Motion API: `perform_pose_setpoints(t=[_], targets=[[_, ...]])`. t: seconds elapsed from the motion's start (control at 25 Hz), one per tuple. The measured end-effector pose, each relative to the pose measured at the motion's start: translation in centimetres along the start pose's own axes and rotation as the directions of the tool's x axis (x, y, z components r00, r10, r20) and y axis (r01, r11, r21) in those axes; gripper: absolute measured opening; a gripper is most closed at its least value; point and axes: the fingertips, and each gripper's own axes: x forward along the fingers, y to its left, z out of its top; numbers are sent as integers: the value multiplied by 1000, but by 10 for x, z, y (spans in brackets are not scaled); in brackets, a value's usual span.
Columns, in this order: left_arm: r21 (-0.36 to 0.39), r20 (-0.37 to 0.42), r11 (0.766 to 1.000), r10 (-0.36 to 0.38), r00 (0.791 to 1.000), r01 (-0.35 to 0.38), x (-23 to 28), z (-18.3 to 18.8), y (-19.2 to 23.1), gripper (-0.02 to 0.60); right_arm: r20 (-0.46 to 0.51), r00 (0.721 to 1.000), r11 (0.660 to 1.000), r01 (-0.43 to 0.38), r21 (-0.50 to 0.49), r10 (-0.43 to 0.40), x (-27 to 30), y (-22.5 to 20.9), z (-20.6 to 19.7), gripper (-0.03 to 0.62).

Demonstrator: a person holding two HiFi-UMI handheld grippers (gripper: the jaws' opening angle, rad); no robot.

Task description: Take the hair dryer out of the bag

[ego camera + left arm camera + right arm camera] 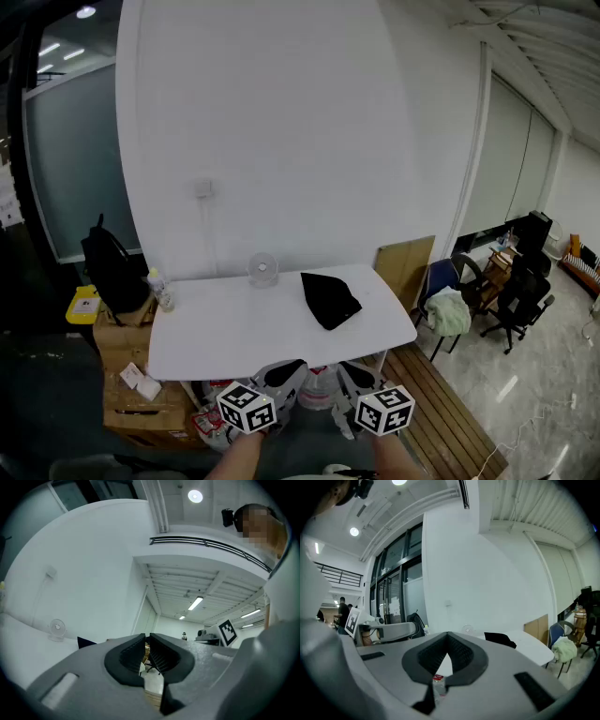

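Hiding its inside: black bag

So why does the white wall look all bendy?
Head view: the wide lens bows the white wall, and the left side is dim. Left gripper view: black rounded corners, a glaring ceiling lamp. Right gripper view: same fisheye curve; the black bag looks small.

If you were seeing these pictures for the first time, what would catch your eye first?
The black bag stands out most, dark against the white table and lying right of its middle. To its left, at the table's back edge, stands a small fan. At the bottom of the head view, the left claw and right claw wait by the table's front edge, both shut and empty.
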Motion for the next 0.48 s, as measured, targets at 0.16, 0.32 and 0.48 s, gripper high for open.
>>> perform_pose_setpoints(t=[0.16,0.32,0.48], targets=[[-25,4,1000,0,1000,0,-11,-1,9,34,-8,1000,1000,12,20,-12,6,0,-5,15],[-58,0,998,8,1000,-8,-25,-6,21,34,-18,1000,1000,-1,29,1,17,8,-12,15],[-80,-5,996,25,1000,-25,-34,-13,36,34,-31,999,1000,-12,26,12,29,14,-22,15]])
